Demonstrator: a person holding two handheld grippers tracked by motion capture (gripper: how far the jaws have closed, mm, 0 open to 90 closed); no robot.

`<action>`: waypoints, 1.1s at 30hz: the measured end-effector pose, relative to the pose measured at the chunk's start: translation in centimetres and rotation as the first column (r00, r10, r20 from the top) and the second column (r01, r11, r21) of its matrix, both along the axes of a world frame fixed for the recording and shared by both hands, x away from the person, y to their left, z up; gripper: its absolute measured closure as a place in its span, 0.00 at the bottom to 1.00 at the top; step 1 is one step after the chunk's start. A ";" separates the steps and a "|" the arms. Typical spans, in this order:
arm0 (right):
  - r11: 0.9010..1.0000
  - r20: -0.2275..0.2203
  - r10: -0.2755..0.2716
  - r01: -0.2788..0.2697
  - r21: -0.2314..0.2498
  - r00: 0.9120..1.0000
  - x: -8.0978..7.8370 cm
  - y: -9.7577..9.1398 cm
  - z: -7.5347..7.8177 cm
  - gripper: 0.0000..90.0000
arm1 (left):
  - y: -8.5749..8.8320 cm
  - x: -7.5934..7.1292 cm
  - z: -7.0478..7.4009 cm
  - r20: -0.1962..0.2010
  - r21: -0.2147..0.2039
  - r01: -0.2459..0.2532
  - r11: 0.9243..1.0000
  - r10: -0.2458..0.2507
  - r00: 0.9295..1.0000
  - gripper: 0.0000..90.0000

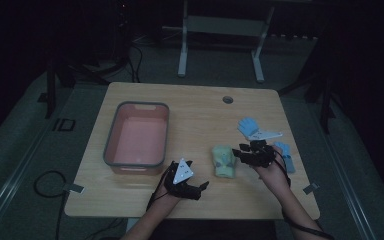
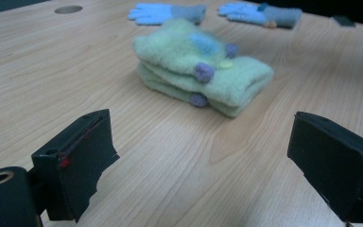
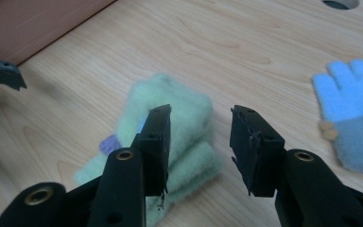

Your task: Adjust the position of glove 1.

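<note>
A pink bin point(image 1: 136, 140) stands left on the wooden table point(image 1: 200, 115); two blue gloves point(image 2: 165, 13) lie beyond. The folded green gloves point(image 1: 223, 161) rest between the released left gripper point(image 1: 197, 189) and the right gripper point(image 3: 199, 137), unclenched just above them.

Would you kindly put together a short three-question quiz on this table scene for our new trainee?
1. True or false: the folded green gloves lie inside the pink bin.
2. How many blue gloves lie on the table?
3. Which is open with nothing between its jaws, both pointing toward the green gloves? A) left hand-held gripper only B) right hand-held gripper only C) both

Key
1. False: they rest on the tabletop, right of the bin.
2. Two: one blue glove and another blue glove nearer the table's right edge.
3. C
</note>
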State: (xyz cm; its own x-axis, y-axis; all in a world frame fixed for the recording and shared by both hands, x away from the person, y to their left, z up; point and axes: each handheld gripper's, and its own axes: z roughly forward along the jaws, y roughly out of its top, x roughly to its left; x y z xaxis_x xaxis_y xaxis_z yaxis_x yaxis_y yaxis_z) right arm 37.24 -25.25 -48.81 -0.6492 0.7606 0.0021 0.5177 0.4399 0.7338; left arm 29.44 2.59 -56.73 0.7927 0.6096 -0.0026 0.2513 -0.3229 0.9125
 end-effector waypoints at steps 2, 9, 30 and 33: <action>1.000 -0.001 0.019 -0.019 0.000 1.000 0.2 -0.2 -0.3 0.65 | -0.2 -0.1 0.0 0.000 0.016 -0.009 1.000 0.009 1.000 0.09; 0.999 0.005 0.053 -0.053 0.005 0.999 1.2 -0.7 -0.5 0.64 | -2.5 0.0 0.1 -0.001 0.116 0.083 0.990 -0.084 0.996 0.09; 0.988 -0.120 0.155 -0.152 0.031 0.981 5.8 1.2 -3.0 0.51 | -9.2 3.5 0.6 0.108 0.357 0.210 0.910 -0.263 0.959 0.44; 0.985 -0.179 0.170 -0.167 0.032 0.969 6.2 0.9 -4.4 0.49 | -9.3 3.7 0.3 0.106 0.372 0.200 0.907 -0.256 0.961 0.47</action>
State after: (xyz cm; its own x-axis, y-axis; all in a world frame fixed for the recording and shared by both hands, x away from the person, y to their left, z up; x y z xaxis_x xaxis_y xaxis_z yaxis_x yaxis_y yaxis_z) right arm 43.44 -24.37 -53.20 -0.7558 0.6391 0.1424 0.5614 0.5205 0.6434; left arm 33.16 -6.72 -56.46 0.8842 0.3506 0.3085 0.0020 -0.6634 0.7483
